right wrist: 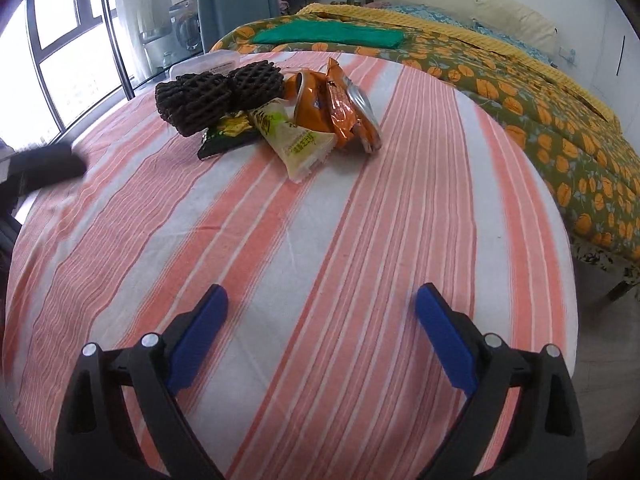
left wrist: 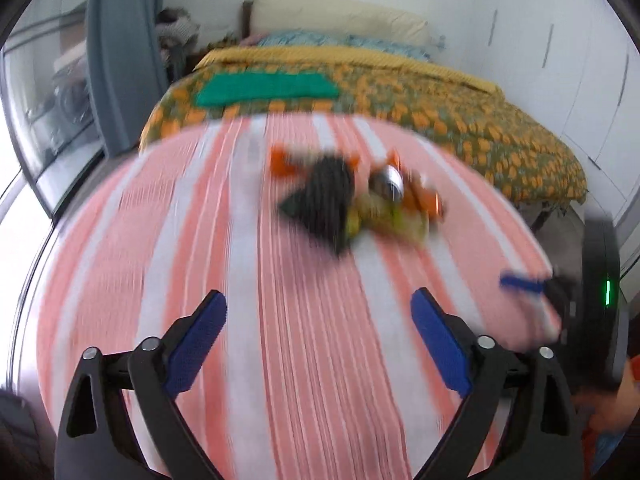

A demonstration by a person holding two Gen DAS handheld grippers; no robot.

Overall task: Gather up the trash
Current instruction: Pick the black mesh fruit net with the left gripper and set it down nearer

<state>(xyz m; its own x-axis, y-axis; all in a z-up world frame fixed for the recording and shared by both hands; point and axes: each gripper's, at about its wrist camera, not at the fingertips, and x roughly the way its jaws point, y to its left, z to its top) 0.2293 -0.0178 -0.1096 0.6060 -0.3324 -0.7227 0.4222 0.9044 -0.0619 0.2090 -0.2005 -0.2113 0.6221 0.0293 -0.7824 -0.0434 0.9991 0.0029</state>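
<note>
A pile of trash lies on the pink-and-white striped tablecloth (right wrist: 320,240). It holds two black foam nets (right wrist: 192,102), an orange wrapper (right wrist: 344,108), a pale green wrapper (right wrist: 292,136) and a dark wrapper (right wrist: 228,138). In the blurred left wrist view the pile (left wrist: 352,200) sits ahead of the fingers. My left gripper (left wrist: 318,312) is open and empty above the cloth. My right gripper (right wrist: 322,306) is open and empty, well short of the pile. The right gripper also shows at the right edge of the left wrist view (left wrist: 524,284).
A clear plastic lidded box (right wrist: 208,64) stands behind the nets. A bed with an orange-patterned cover (right wrist: 520,92) and a green cloth (right wrist: 332,34) lies beyond the table. Windows (right wrist: 60,60) are at the left.
</note>
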